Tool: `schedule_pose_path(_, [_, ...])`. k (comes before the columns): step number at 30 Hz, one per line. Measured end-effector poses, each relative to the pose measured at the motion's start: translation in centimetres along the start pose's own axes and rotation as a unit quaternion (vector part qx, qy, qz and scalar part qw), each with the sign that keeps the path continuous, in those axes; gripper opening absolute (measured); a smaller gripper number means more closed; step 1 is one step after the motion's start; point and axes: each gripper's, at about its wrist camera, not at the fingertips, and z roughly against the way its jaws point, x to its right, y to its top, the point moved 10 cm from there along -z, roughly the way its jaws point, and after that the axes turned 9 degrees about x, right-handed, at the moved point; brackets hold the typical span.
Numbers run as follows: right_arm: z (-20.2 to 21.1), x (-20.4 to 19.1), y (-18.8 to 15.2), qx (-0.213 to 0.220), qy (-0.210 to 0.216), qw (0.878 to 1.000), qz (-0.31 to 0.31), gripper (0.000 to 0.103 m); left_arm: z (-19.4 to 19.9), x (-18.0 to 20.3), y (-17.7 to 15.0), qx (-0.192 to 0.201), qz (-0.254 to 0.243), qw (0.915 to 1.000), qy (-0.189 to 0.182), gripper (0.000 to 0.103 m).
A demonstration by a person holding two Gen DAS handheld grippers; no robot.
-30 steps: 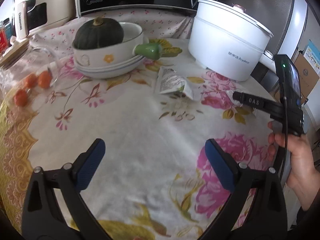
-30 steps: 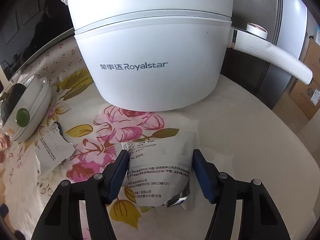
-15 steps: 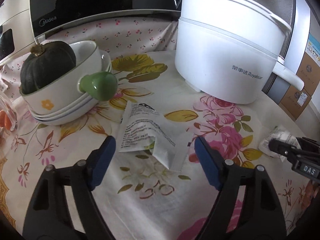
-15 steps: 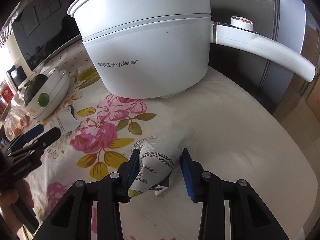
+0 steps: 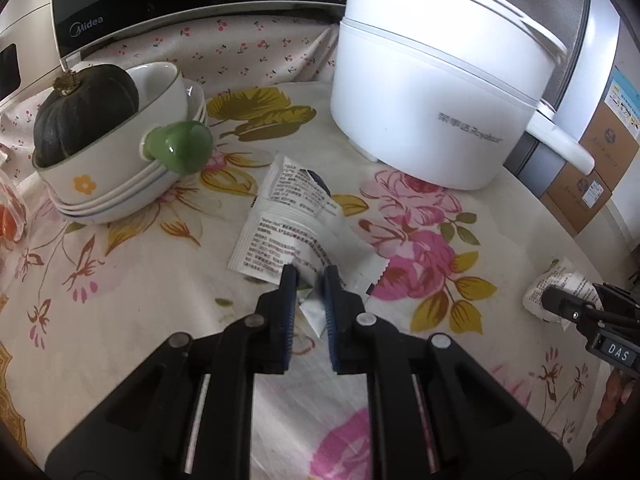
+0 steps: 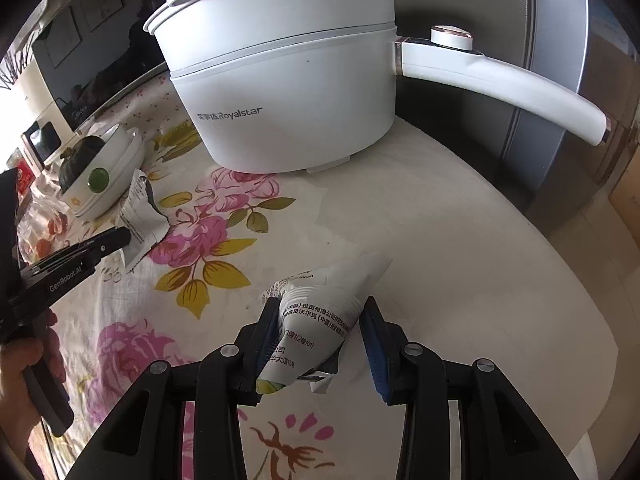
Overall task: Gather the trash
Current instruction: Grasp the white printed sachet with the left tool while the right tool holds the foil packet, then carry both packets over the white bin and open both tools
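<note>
floral tablecloth (image 5: 152, 280) | white pot (image 5: 432, 92) behind wrapper (image 5: 280, 236) | bowls (image 5: 116, 176) left

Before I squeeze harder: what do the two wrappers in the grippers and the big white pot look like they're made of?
Left wrapper: thin printed film, probably foil-lined plastic; it creases sharply and shows a silvery inside near the left gripper.
Right wrapper: seemingly the same, crumpling into a cone in the right gripper.
Pot: matte white, likely plastic shell; even, seamed surface.
</note>
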Motion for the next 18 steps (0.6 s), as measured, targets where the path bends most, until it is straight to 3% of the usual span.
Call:
schedule_pose_path(11, [7.0,1.5,-2.2,-0.006,-0.008,1.000,-0.019,0.041,8.0,3.9,-4.6,-0.022,-0.010,0.9993,-0.030,0.014])
schedule_pose_path(18, [12.2,1.6,-4.8,-0.007,-0.008,1.000,-0.007,0.041,13.4,7.0,-6.9,-0.016,-0.035,0.9980,-0.050,0.014])
